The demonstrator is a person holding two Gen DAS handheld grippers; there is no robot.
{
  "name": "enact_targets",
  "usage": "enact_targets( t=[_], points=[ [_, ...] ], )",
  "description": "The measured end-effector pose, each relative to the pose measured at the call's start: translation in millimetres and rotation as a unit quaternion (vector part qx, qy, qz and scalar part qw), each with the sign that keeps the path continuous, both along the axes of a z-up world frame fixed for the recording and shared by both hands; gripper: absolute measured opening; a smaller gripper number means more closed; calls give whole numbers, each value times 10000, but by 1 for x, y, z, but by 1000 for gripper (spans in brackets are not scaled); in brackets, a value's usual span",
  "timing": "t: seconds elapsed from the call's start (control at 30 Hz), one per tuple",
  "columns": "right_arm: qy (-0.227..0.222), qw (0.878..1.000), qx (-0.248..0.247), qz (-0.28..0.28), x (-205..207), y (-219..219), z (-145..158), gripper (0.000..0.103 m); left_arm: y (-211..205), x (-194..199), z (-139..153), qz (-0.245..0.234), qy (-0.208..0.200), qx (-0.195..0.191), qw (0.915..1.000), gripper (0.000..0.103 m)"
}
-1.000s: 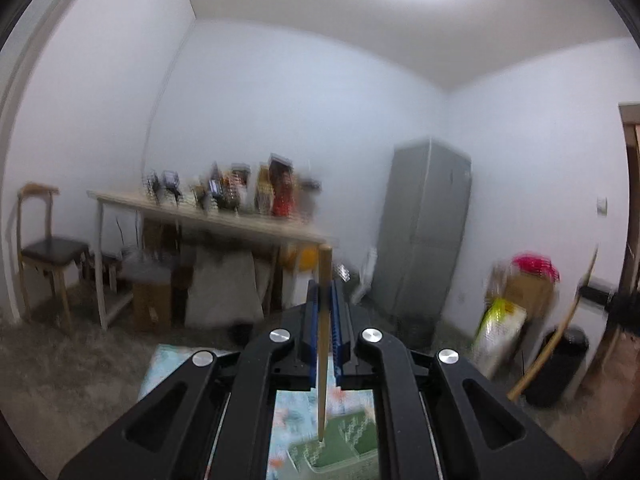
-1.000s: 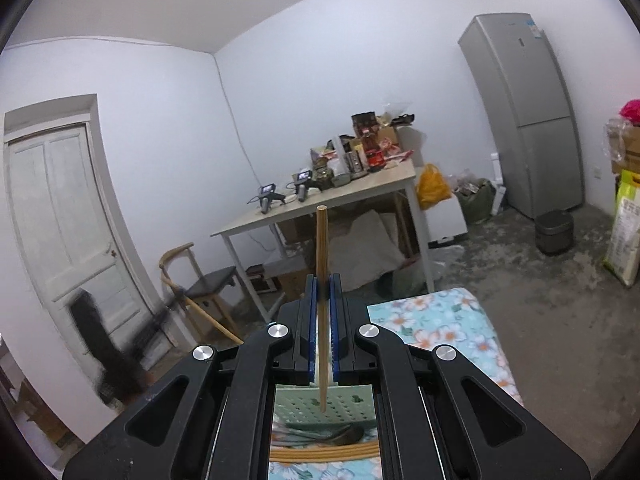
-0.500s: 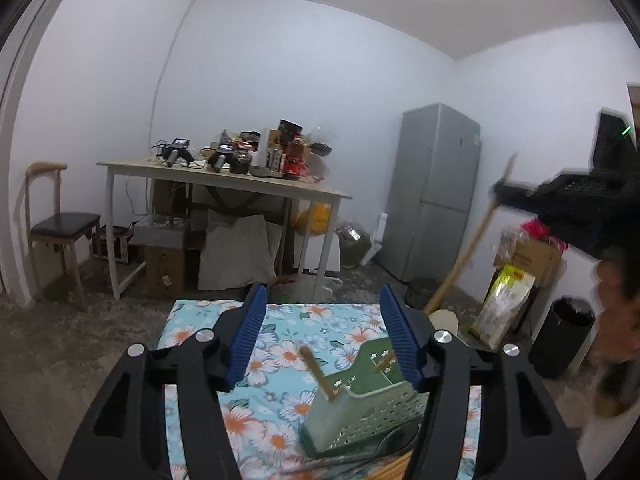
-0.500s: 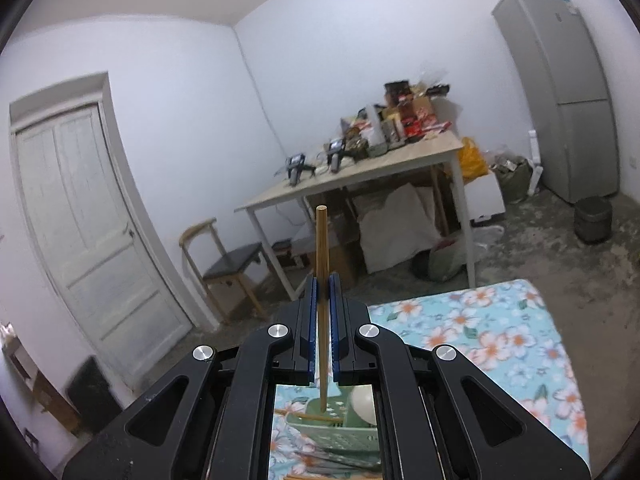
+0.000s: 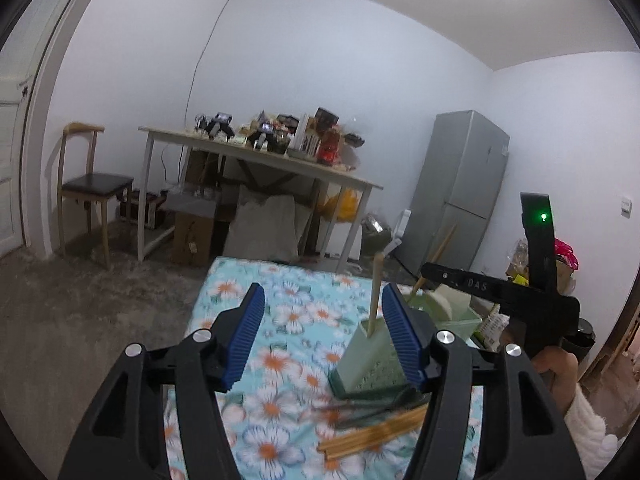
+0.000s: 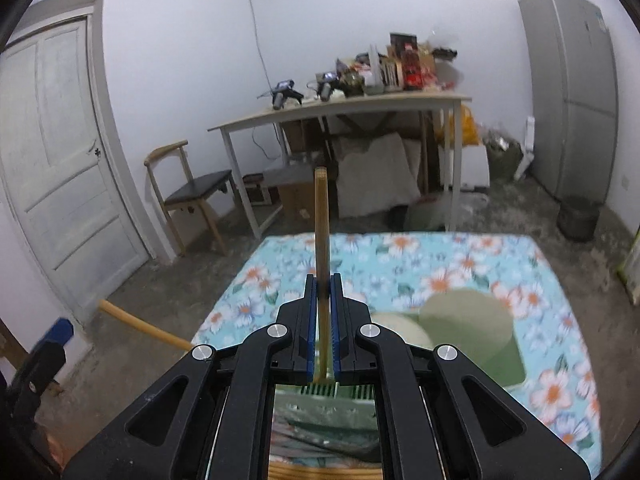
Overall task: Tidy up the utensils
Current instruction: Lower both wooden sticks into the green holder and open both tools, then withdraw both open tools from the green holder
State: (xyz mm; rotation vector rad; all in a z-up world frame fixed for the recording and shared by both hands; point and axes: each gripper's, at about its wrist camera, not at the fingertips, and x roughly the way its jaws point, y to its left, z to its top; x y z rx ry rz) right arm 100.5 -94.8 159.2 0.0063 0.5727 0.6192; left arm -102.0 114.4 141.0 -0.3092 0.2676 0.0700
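One wooden chopstick (image 6: 321,240) — right claw (image 6: 322,312) clamps it | left claw (image 5: 322,334) apart, empty

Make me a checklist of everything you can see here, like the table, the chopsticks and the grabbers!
Surface: floral tablecloth, blue with orange flowers.
Job's things: green utensil holder with one chopstick standing in it; loose chopsticks and dark utensils lying in front of it.
Clutter: nothing seen on the cloth besides these.
Grippers: left gripper open and empty; right gripper shut on a chopstick.
Cables: one running down the wall.
Surroundings: cluttered desk, chair, fridge, white door.
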Motion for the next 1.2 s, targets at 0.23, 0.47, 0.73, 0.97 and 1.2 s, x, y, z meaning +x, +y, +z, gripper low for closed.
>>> enact_targets(
  t=[0.23,0.47,0.73,0.97,1.2],
  points=[
    [151,9993,332,63,-12,-18,7,28,7,-4,-34,-125,585,-574,9966,59],
    [148,9979,602,194,-28,-33,20,37,8,1,-58,-347,1062,-1037,9883,59],
    [140,9959,889,34,-37,-70,32,39,2,19,-77,-713,1368,-1370,9785,59],
    [377,9926,1089,-385,-47,-122,15,39,22,54,-119,-1086,1842,-2601,9416,58],
    [1487,9788,1142,-829,-29,-158,-52,38,21,103,-155,-1513,2182,-3254,9075,52]
  ],
)
